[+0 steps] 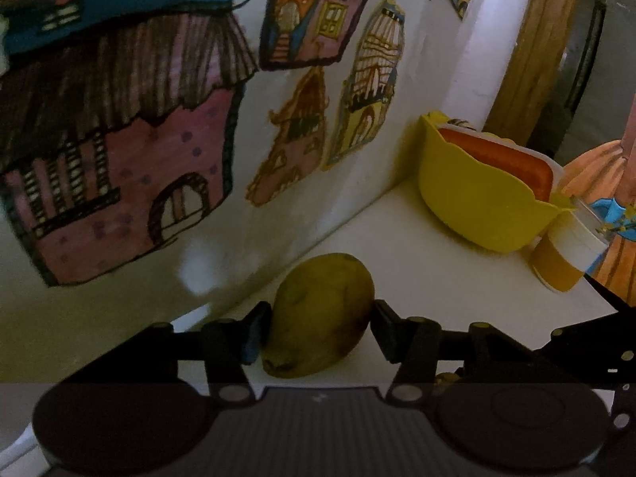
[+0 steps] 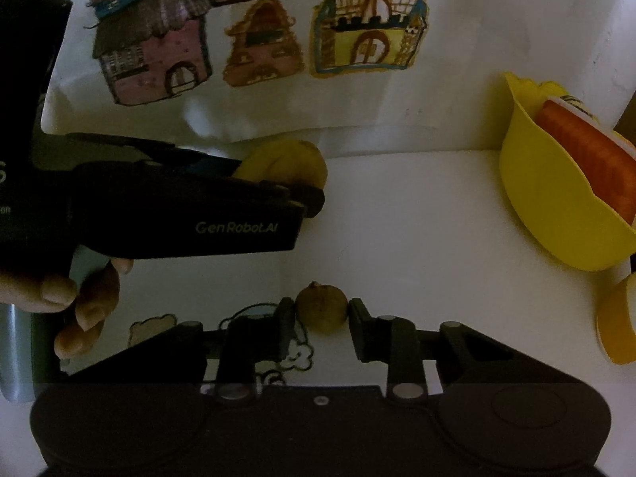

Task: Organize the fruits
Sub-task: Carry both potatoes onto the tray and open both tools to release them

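Both wrist views look low across the white surface [image 2: 397, 206] toward the wall drawings [image 1: 119, 159], sharing the yellow bowl [image 1: 477, 198]

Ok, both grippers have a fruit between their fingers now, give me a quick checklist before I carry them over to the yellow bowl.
1. Left gripper closed on the mango: ok, both fingers touch its sides.
2. Right gripper closed on the small round fruit: ok, the fingers flank it closely.
3. Fruits lifted off the white table: cannot tell.
4. Path to the yellow bowl: ok, bare table lies between.
5. Room in the bowl: not ok, an orange container fills much of it.
6. Yellow cup beside the bowl: close, mind it.
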Action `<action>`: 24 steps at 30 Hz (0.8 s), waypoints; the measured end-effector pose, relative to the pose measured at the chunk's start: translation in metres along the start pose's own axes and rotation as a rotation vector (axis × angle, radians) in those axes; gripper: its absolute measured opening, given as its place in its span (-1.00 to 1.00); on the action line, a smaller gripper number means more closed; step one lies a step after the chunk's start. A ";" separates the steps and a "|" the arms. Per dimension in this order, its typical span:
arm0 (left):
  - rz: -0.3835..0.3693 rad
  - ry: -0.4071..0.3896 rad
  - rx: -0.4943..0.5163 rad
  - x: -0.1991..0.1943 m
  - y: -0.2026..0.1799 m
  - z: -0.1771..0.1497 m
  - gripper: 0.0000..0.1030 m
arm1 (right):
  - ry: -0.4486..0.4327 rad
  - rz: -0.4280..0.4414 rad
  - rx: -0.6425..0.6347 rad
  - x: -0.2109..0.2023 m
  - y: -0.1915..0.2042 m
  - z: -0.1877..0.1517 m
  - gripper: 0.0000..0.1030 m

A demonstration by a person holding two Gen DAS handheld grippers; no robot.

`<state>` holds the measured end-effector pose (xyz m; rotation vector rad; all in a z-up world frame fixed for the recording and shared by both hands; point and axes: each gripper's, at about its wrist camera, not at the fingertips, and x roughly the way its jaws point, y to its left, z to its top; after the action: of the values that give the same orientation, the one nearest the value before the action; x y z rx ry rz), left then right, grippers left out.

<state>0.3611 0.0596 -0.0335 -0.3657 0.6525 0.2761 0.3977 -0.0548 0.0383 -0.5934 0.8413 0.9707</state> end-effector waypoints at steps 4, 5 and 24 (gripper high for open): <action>-0.016 0.018 0.016 -0.013 0.000 -0.009 0.12 | -0.004 -0.003 0.010 -0.015 0.005 -0.007 -0.39; -0.023 0.023 0.019 -0.016 0.000 -0.011 0.12 | -0.007 -0.005 0.014 -0.018 0.007 -0.009 -0.39; -0.182 0.126 0.101 -0.109 -0.005 -0.075 0.09 | -0.027 -0.066 0.138 -0.100 0.055 -0.079 -0.39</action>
<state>0.2396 0.0091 -0.0188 -0.3448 0.7484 0.0466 0.2918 -0.1365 0.0738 -0.4857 0.8516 0.8518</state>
